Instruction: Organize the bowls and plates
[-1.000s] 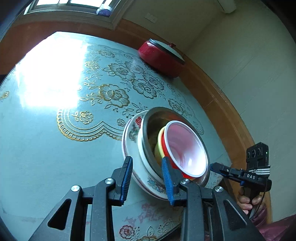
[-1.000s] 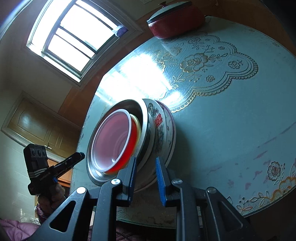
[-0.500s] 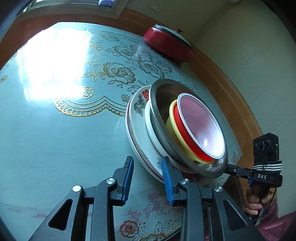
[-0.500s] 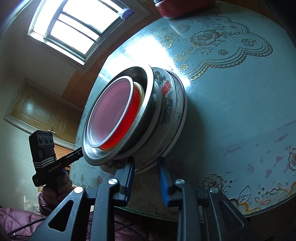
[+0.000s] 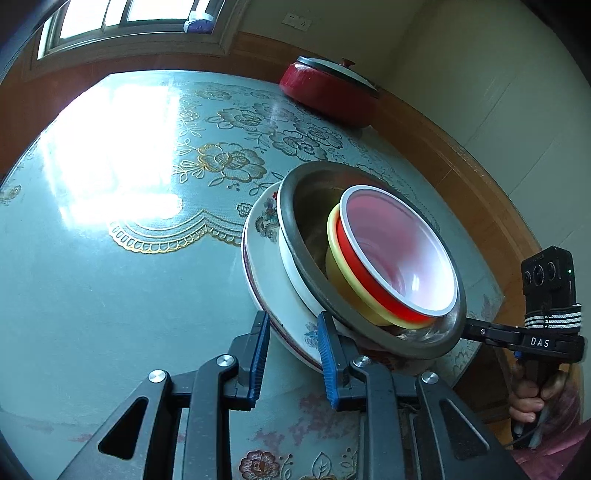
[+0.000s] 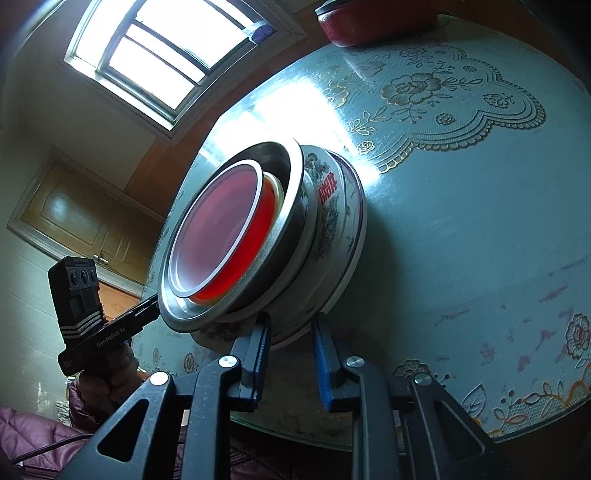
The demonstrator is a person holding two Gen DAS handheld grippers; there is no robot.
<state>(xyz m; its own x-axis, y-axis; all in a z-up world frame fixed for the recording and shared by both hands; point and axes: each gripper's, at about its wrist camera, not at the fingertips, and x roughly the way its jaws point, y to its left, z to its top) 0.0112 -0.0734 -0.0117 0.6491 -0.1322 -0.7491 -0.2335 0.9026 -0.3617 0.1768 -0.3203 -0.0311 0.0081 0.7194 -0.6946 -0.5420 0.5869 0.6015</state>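
Observation:
A nested stack is held above the table: a floral plate point(image 5: 262, 254) at the bottom, a white dish, a steel bowl point(image 5: 295, 221), a yellow bowl point(image 5: 332, 236) and a red bowl point(image 5: 395, 254) on top. My left gripper point(image 5: 290, 354) is shut on the plate's near rim. My right gripper point(image 6: 291, 350) is shut on the opposite rim of the floral plate point(image 6: 332, 221); the steel bowl point(image 6: 291, 206) and red bowl point(image 6: 221, 225) show there too. Each gripper appears in the other's view, at the far side of the stack.
A red lidded pot point(image 5: 328, 92) stands at the table's far edge by the wall; it also shows in the right wrist view point(image 6: 369, 22). The table point(image 5: 110, 277) has a blue floral cloth. A window point(image 6: 166, 55) and a door point(image 6: 74, 214) lie beyond.
The stack has risen off the table with both grippers holding its rim, and the table looks farther below. Both grips are unchanged.

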